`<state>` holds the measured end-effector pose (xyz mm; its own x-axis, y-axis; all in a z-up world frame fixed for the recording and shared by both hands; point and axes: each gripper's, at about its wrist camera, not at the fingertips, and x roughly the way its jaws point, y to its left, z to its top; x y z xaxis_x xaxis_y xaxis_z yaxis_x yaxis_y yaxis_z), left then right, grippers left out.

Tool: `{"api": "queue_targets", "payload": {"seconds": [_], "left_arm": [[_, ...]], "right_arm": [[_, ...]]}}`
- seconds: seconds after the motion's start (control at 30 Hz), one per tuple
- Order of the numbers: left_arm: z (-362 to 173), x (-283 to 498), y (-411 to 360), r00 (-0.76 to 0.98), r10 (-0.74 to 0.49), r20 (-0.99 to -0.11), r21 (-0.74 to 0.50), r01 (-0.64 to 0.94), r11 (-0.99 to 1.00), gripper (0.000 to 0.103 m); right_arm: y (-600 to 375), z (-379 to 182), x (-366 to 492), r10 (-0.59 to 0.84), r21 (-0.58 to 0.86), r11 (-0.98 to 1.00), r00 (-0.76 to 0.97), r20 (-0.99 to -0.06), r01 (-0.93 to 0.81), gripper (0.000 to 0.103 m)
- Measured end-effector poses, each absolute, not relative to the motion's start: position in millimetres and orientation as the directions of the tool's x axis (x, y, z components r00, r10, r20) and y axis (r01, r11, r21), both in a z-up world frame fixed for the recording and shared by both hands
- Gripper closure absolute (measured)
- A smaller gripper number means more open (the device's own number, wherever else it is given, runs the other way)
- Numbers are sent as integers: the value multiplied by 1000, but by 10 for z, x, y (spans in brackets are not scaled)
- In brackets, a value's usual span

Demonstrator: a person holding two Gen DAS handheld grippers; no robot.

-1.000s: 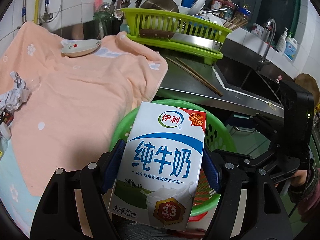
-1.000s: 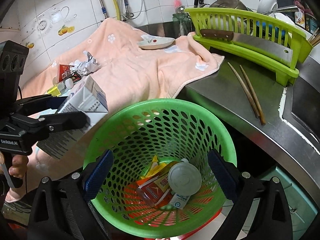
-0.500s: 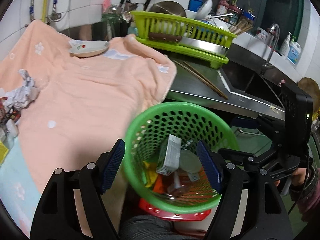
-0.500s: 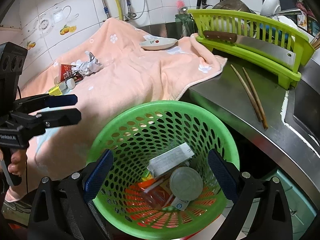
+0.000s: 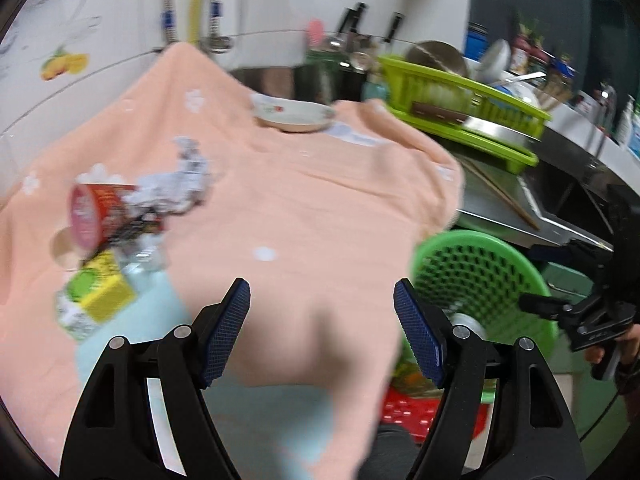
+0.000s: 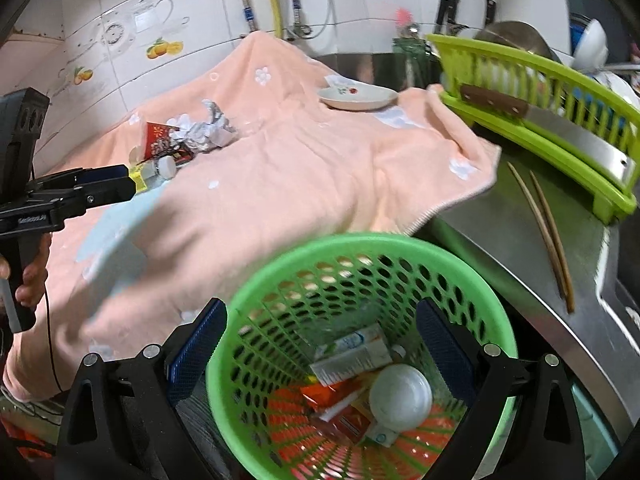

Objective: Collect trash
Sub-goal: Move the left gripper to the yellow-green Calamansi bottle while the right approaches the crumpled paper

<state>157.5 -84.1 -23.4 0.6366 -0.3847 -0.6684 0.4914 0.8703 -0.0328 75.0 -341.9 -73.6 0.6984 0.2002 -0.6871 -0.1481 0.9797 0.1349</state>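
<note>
i see a steel counter [image 6: 516,256] with a peach towel [image 6: 280,184] draped over it. on the towel lie a small dish [image 6: 357,98], crumpled paper [image 6: 206,132] and a red packet [image 6: 160,142]. 2 chopsticks [image 6: 548,232] and a green dish rack [image 6: 552,120] sit on bare steel.

My left gripper [image 5: 322,332] stands open and empty over bare peach towel [image 5: 320,208] — open cloth ahead, nothing in the way up to the white dish [image 5: 294,114] at the far edge. Left of that lane a clump blocks passage: crumpled paper [image 5: 176,184], a red wrapper [image 5: 92,216] and a yellow-green pack [image 5: 96,294], all close together. To the right the green basket [image 6: 280,276] stands against the towel's hanging edge; its mouth is open from above, the bottom already covered by a milk carton [image 6: 352,354] and a round lid [image 6: 400,396]. My right gripper [image 6: 320,344] straddles its rim. Beyond — chopsticks [image 6: 548,236] on steel counter [image 6: 500,240], then the dish rack [image 6: 540,92] walling off the back.
</note>
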Motion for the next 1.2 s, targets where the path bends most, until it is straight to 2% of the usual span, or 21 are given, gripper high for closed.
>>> {"api": "queue_targets", "payload": {"seconds": [0.3, 0.47, 0.7, 0.77, 1.2], "left_arm": [[-147, 1970, -81, 699, -240, -674, 57, 372, 926, 29], [-191, 2240, 319, 699, -189, -689, 62, 317, 946, 24], [-323, 2490, 617, 671, -190, -717, 60, 331, 942, 19], [-360, 2556, 665, 659, -195, -726, 59, 343, 937, 14], [-635, 2969, 802, 553, -278, -786, -10, 438, 899, 10]], "right_arm": [[-3033, -570, 1197, 264, 152, 963, 680, -685, -220, 11], [-2808, -493, 1465, 289, 149, 954, 663, -691, -260, 11], [-2492, -393, 1866, 311, 138, 942, 644, -699, -305, 11], [-2420, -379, 1966, 317, 139, 939, 637, -702, -314, 11], [-1928, -331, 2669, 353, 132, 914, 596, -721, -383, 11]]}}
